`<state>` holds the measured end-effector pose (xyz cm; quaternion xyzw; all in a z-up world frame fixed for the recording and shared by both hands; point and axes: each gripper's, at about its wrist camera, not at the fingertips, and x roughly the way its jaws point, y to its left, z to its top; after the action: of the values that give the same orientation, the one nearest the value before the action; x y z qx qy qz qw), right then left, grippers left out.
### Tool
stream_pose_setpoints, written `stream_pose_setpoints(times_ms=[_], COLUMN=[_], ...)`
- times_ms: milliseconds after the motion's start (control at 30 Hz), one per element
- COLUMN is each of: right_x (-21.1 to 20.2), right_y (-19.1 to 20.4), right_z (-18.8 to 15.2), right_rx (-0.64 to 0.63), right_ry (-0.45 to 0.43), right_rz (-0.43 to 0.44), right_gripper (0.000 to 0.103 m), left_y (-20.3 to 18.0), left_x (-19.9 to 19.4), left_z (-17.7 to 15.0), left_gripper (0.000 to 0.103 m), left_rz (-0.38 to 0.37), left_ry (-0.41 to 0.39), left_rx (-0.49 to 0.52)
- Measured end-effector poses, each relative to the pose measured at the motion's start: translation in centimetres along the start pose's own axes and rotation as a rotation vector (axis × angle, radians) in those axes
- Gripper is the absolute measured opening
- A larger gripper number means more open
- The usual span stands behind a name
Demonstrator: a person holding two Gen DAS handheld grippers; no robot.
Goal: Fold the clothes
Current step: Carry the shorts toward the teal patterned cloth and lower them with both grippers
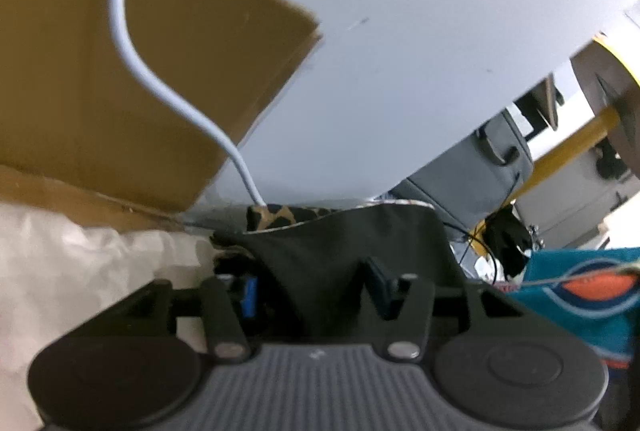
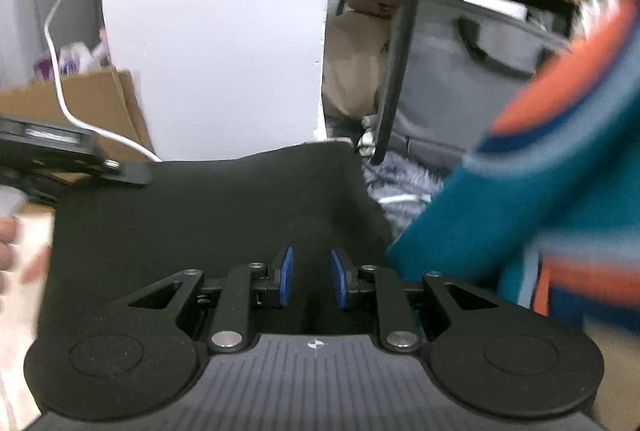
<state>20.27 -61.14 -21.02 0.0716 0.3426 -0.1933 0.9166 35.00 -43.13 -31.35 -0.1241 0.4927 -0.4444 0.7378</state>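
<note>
1. The black garment (image 2: 208, 219) spreads before both grippers, its leopard-print lining (image 1: 280, 217) showing at the far edge.
2. A blurred teal-and-orange garment (image 2: 540, 167) is cut off at the right.
3. The left gripper (image 1: 312, 291) is draped by cloth; its grip cannot be told.
4. The right gripper (image 2: 311, 277) stands parted, empty.

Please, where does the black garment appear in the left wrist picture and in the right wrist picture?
Left wrist view: black garment at lower centre, draped over the left gripper, leopard-print lining showing at its top edge.
Right wrist view: black garment spreads across centre-left, beyond the open right gripper.
Shared landmark: white cable crossing the cardboard box.
</note>
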Motion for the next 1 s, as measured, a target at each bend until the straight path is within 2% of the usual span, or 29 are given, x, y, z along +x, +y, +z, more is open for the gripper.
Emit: stream_pose_setpoints(times_ms=[67, 133, 200, 267, 433, 500, 600, 733, 833, 1000], right_x=[-0.3, 0.0, 0.6, 0.8, 0.8, 0.6, 0.0, -0.9, -1.6, -2.1], right_y=[0.0, 0.4, 0.4, 0.0, -0.7, -0.9, -0.9, -0.8, -0.8, -1.4], right_z=[-1.6, -3.1, -4.2, -5.1, -6.2, -6.5, -6.8, -7.1, -7.5, -7.8], right_rx=[0.071, 0.056, 0.038, 0.060, 0.068, 0.071, 0.073, 0.074, 0.082, 0.108], right_ry=[0.004, 0.036, 0.070, 0.092, 0.123, 0.127, 0.121, 0.109, 0.093, 0.088], right_rz=[0.035, 0.048, 0.036, 0.033, -0.038, -0.049, -0.047, -0.042, -0.042, -0.040], right_gripper=[0.026, 0.026, 0.026, 0.026, 0.027, 0.027, 0.028, 0.028, 0.028, 0.028], left_y=[0.0, 0.0, -0.4, -1.0, -1.5, -1.6, -2.0, -3.5, -5.3, -7.2], left_x=[0.4, -0.1, -0.5, -0.8, -2.4, -3.5, -4.9, -6.8, -7.2, -5.7], left_z=[0.2, 0.6, 1.0, 1.4, 1.9, 1.6, 1.1, 0.2, -1.7, -5.0], left_gripper=[0.046, 0.040, 0.024, 0.015, 0.015, 0.013, 0.013, 0.013, 0.013, 0.014], left_rz=[0.022, 0.029, 0.053, 0.113, 0.223, 0.239, 0.239, 0.179, 0.138, 0.139], left_ry=[-0.016, -0.042, -0.073, -0.099, -0.163, -0.179, -0.186, -0.189, -0.164, -0.111], left_rx=[-0.002, 0.002, 0.045, 0.105, 0.179, 0.214, 0.246, 0.276, 0.348, 0.498])
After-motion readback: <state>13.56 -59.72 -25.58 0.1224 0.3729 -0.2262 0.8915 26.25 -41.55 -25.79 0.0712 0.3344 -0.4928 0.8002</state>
